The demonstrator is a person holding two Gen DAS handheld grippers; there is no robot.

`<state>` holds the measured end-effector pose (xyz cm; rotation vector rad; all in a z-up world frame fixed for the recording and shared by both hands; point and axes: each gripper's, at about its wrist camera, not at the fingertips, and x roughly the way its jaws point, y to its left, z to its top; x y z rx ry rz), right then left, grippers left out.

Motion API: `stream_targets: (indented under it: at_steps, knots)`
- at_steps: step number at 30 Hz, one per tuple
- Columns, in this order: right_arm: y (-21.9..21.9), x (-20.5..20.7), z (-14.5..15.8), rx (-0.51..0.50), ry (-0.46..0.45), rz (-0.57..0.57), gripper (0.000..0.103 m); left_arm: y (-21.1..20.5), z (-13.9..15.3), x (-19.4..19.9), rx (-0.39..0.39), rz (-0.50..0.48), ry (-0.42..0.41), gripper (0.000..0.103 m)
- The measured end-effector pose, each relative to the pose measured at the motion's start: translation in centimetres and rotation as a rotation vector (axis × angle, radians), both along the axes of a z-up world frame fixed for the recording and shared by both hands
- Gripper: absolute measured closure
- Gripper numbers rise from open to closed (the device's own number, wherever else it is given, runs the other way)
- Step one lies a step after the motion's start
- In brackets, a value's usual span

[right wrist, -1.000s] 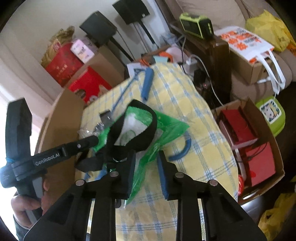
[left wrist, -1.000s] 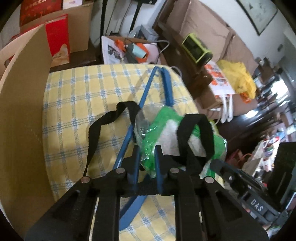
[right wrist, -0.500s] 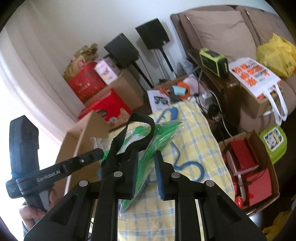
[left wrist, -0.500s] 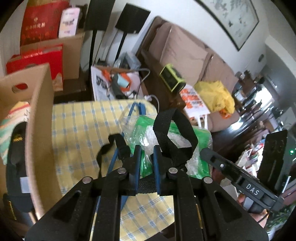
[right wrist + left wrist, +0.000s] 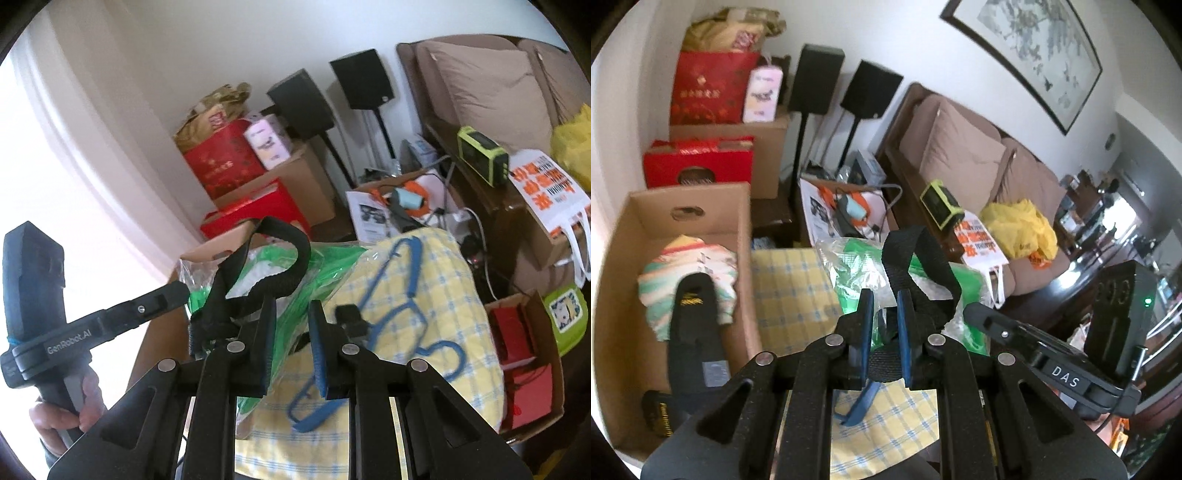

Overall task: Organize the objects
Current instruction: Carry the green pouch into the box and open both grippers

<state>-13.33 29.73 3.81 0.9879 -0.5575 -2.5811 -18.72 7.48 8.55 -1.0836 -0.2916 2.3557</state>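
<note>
Our left gripper (image 5: 885, 308) is clamped on the bag's (image 5: 925, 291) black strap (image 5: 916, 258); our right gripper (image 5: 291, 325) grips the bag's plastic. It hangs above the table (image 5: 786, 291), the box (image 5: 746, 236) just left (nearer our left hand).

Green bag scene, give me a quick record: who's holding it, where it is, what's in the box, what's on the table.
bag: green plastic bag with black strap, lifted above the table
left gripper: shut on strap
right gripper: shut on the bag
box: open cardboard, holds striped cloth and black slipper
table: yellow checked cloth, blue hanger lying on it
</note>
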Motion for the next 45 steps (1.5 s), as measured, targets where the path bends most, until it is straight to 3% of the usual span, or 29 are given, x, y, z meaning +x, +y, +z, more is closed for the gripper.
stream_targets:
  at_steps: [13,14,16,19,22,26,33,35,37,42,45]
  knots:
    - [-7.0,-0.5,2.9,0.0,0.041,0.122,0.084,-7.7,2.3,2.3,0.013,0.098,0.041,0.091]
    - [-7.7,-0.6,2.8,-0.004,0.037,0.135,0.084,-8.3,2.4,2.5,0.03,0.092,0.04,0.097]
    - [-8.6,-0.6,2.7,-0.014,0.035,0.155,0.087,-8.9,2.5,3.0,0.063,0.066,0.023,0.098]
    - [-10.5,-0.5,2.7,-0.056,0.028,0.226,0.09,-8.9,2.8,3.8,0.015,0.083,0.036,0.098]
    - [-13.2,-0.4,2.5,0.035,0.025,0.229,0.09,-9.3,1.9,3.8,-0.026,0.104,0.007,0.098]
    - [-14.6,-0.5,0.7,0.074,-0.017,0.258,0.09,-10.5,-0.3,3.4,-0.051,0.12,-0.05,0.098]
    - [-13.4,-0.8,-1.6,0.117,-0.051,0.246,0.087,-11.0,-3.7,3.6,-0.099,0.123,-0.107,0.098]
    - [-12.6,-0.9,-2.2,0.136,-0.064,0.223,0.086,-10.5,-4.6,3.6,-0.109,0.106,-0.125,0.088]
    - [-11.8,-1.0,-2.7,0.148,-0.078,0.204,0.074,-9.7,-5.7,3.5,-0.11,0.086,-0.152,0.078]
    - [-9.2,-1.2,-4.4,0.206,-0.109,0.145,0.063,-7.3,-7.2,3.3,-0.136,0.041,-0.175,0.078]
    - [-7.7,-1.3,-5.2,0.224,-0.127,0.113,0.063,-5.9,-7.6,3.3,-0.139,0.014,-0.178,0.073]
